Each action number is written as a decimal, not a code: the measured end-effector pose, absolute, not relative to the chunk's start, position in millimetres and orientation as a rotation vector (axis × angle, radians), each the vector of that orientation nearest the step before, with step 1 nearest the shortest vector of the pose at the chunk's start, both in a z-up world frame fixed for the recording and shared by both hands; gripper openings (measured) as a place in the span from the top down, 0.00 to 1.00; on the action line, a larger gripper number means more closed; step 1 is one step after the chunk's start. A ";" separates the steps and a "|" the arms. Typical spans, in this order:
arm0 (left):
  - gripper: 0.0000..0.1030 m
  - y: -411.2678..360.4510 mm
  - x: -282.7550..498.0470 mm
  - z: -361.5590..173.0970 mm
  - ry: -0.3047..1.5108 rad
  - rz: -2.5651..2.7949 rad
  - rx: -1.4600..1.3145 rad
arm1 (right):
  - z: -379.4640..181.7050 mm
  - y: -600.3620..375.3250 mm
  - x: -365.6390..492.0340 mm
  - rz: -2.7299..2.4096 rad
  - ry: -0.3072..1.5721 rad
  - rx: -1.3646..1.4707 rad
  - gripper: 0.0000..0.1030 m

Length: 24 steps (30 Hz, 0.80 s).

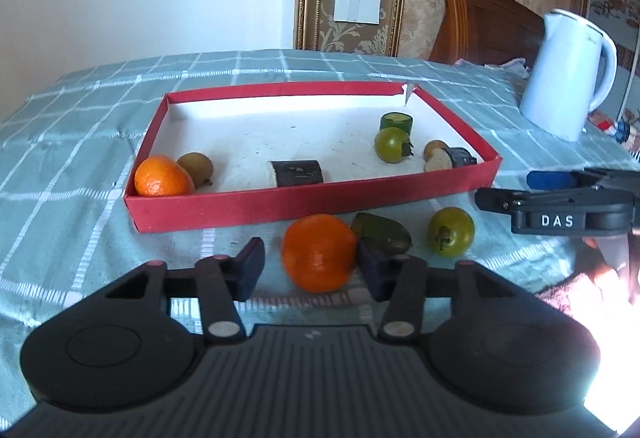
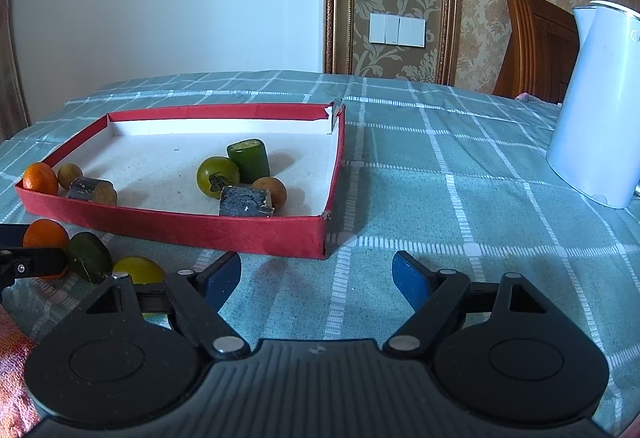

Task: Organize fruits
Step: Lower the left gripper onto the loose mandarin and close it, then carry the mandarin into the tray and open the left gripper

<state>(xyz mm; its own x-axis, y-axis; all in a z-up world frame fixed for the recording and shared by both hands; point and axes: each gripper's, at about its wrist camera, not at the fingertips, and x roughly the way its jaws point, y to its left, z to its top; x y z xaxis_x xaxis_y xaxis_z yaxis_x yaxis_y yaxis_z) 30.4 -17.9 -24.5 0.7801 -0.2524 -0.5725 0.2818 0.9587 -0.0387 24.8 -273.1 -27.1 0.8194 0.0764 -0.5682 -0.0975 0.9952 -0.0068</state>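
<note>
Orange (image 1: 318, 258) — between left tool (image 1: 310, 272) pads

Red tray (image 1: 304, 204), white inside. Orange tangerine (image 1: 318, 258) at 6 o'clock of it. Teal cloth (image 1: 72, 142) carried white checks. White kettle (image 1: 568, 74) at 3 o'clock.

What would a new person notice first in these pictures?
Probably the red tray on the checked cloth, with an orange, green tomato and cut pieces inside. In front of it, the left gripper has an orange between its fingers, one pad touching it, the other apart. A tall white kettle stands to the right, and the right gripper is open over bare cloth.
</note>
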 end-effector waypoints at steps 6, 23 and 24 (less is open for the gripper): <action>0.63 -28.6 26.8 -26.2 0.607 -0.272 0.101 | -27.8 -273.4 25.5 0.092 0.608 -0.037 0.19; 0.63 -25.1 18.3 -8.3 0.563 -0.253 0.134 | -28.4 -273.3 26.4 0.085 0.619 -0.034 0.19; 0.63 -25.2 17.6 -4.7 0.552 -0.252 0.141 | -28.3 -273.6 26.2 0.086 0.620 -0.034 0.19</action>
<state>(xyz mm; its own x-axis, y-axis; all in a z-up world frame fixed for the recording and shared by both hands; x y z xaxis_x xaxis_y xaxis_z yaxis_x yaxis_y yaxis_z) 17.6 -25.2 -4.7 0.8219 -0.1986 -0.5339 0.2737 0.9596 0.0644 26.2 -273.6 -28.3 0.8105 0.0697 -0.5816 -0.0903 0.9959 -0.0065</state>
